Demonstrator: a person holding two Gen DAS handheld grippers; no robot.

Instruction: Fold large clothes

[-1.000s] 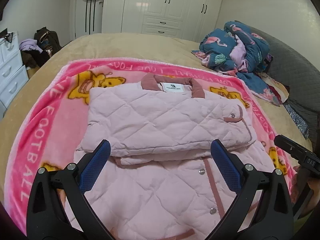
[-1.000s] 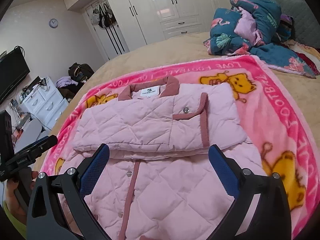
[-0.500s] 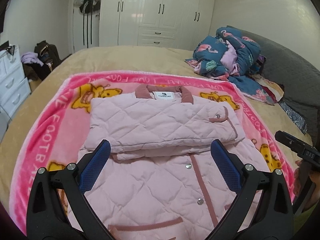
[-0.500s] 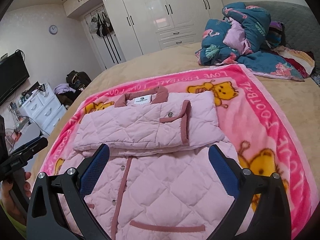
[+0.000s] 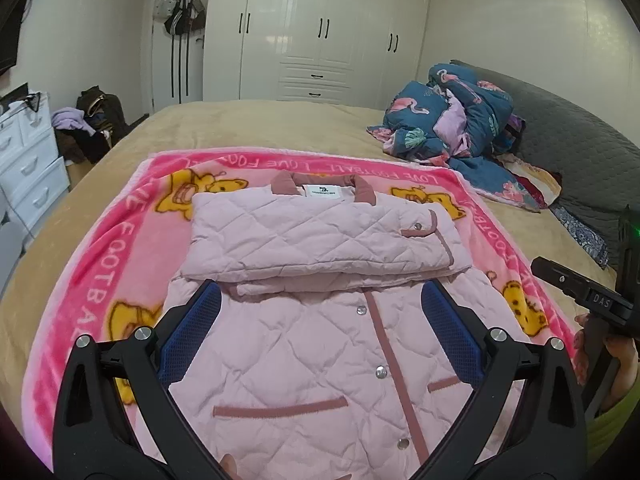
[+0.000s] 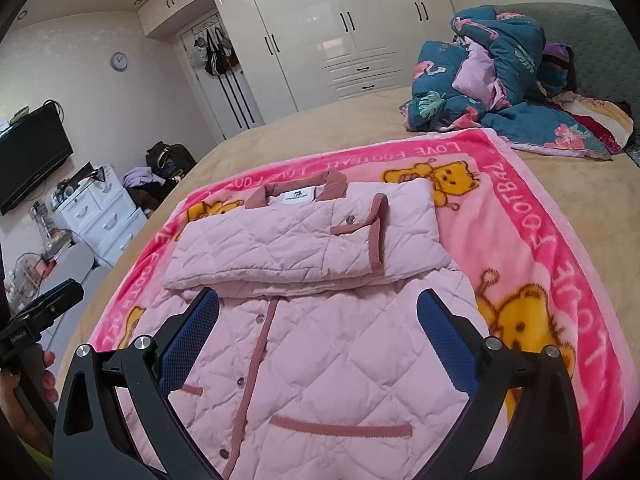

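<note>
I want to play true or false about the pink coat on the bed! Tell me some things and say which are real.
1. The pink coat lies on a pink cartoon blanket. True.
2. The left claw is squeezing the coat. False: it is open, holding nothing.
3. The sleeves are folded across the chest. True.
4. The right claw is shut. False: it is open too.
5. The blue flowery bedding covers the coat. False: it is heaped apart, at the far side of the bed.
</note>
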